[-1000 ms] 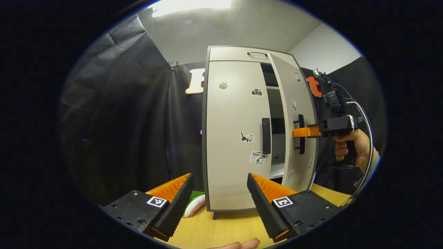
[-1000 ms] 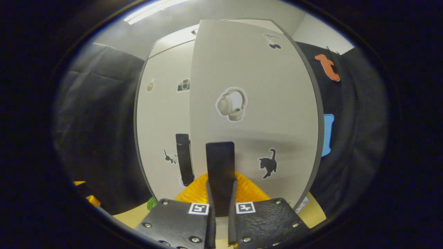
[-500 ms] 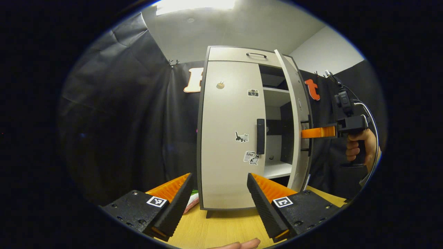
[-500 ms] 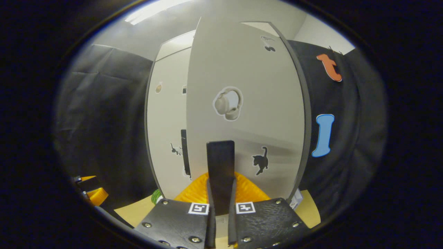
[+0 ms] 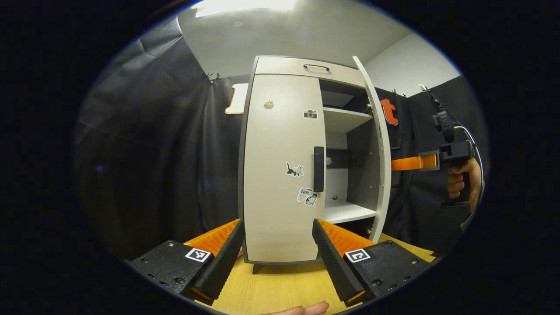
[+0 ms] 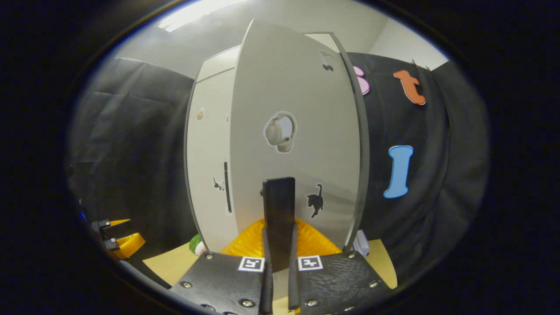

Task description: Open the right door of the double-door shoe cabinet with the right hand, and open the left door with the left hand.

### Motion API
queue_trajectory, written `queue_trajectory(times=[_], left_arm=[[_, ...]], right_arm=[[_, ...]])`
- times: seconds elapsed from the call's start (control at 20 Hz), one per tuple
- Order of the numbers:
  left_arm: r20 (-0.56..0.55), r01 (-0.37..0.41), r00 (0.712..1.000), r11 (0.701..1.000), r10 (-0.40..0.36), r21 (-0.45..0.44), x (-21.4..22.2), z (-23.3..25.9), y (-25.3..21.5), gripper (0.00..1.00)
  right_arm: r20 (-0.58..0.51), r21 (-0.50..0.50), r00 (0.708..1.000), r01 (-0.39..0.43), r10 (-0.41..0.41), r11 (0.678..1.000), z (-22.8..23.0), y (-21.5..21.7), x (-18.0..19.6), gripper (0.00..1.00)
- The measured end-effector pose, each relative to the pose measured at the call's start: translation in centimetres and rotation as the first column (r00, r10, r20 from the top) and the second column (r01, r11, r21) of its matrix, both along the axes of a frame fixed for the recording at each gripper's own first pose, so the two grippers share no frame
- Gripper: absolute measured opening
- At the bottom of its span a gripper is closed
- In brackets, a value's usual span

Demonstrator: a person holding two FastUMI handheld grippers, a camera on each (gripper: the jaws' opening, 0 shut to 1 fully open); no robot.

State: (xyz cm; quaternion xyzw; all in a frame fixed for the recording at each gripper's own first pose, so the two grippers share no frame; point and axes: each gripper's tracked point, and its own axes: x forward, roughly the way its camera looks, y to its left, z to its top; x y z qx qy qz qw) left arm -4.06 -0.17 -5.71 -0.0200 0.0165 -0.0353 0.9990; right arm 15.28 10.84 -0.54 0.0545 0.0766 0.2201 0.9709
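Note:
The pale shoe cabinet stands on the wooden table with its left door [image 5: 280,166] closed; that door's black handle [image 5: 319,169] sits near its right edge. My left gripper [image 5: 277,225] is open, low in front of the left door and apart from it. The right door [image 5: 379,144] is swung wide and shows edge-on in the left gripper view. In the right gripper view my right gripper [image 6: 279,245] is shut on the right door's black handle [image 6: 278,205], facing the door [image 6: 297,109]. From the left gripper view the right gripper [image 5: 413,162] reaches in behind that door, held by a hand [image 5: 459,186].
Inside the cabinet are an upper shelf [image 5: 345,120] and a lower shelf [image 5: 348,212]. A top drawer [image 5: 306,66] has a small handle. A green and white object [image 6: 197,245] lies left of the cabinet's foot. The table [image 5: 280,288] runs forward to my grippers.
The right door has swung from slightly ajar to wide open, the right gripper travelling outward with its handle. The left gripper has stayed open and low.

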Motion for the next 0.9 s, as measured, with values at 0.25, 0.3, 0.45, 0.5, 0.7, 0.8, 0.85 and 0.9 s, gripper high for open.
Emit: queue_trajectory(times=[0.25, 0.3, 0.45, 0.5, 0.7, 0.8, 0.85, 0.9], left_arm=[[-0.011, 0.029, 1.000, 1.000, -0.029, 0.003, -0.1, -0.4, -1.7, 0.96], [-0.010, 0.034, 0.999, 0.999, -0.034, 0.001, 0.0, -0.4, -1.9, 0.96], [-0.002, 0.044, 0.999, 0.999, -0.044, 0.007, -0.1, -0.3, -2.7, 0.96], [-0.001, 0.046, 0.999, 0.999, -0.046, 0.010, 0.0, -0.5, -2.8, 0.95], [-0.012, 0.059, 0.998, 0.998, -0.058, 0.013, 0.2, -1.2, -3.4, 0.95], [-0.026, 0.072, 0.997, 0.997, -0.072, -0.008, 0.4, -1.6, -3.9, 0.96], [-0.030, 0.073, 0.997, 0.997, -0.074, -0.014, 0.4, -1.8, -4.0, 0.92], [-0.032, 0.078, 0.996, 0.997, -0.078, -0.015, 0.4, -1.8, -4.2, 0.96]], right_arm=[[0.000, 0.007, 1.000, 0.022, -0.022, 1.000, 0.0, -1.8, -0.4, 0.14], [0.000, 0.008, 1.000, 0.026, -0.026, 1.000, 0.0, -2.0, -0.5, 0.13], [-0.001, 0.007, 1.000, 0.031, -0.031, 1.000, 0.0, -2.5, -0.6, 0.13], [0.001, 0.004, 0.999, 0.034, -0.034, 0.999, 0.0, -2.5, -0.5, 0.13], [0.008, 0.003, 0.999, 0.046, -0.046, 0.999, -0.1, -3.4, -0.6, 0.13], [0.010, -0.002, 0.999, 0.048, -0.048, 0.999, -0.1, -4.0, -0.7, 0.13], [0.012, -0.010, 0.998, 0.054, -0.054, 0.999, -0.1, -4.5, -0.7, 0.13], [0.014, -0.019, 0.998, 0.066, -0.066, 0.998, -0.2, -4.9, -0.6, 0.13]])
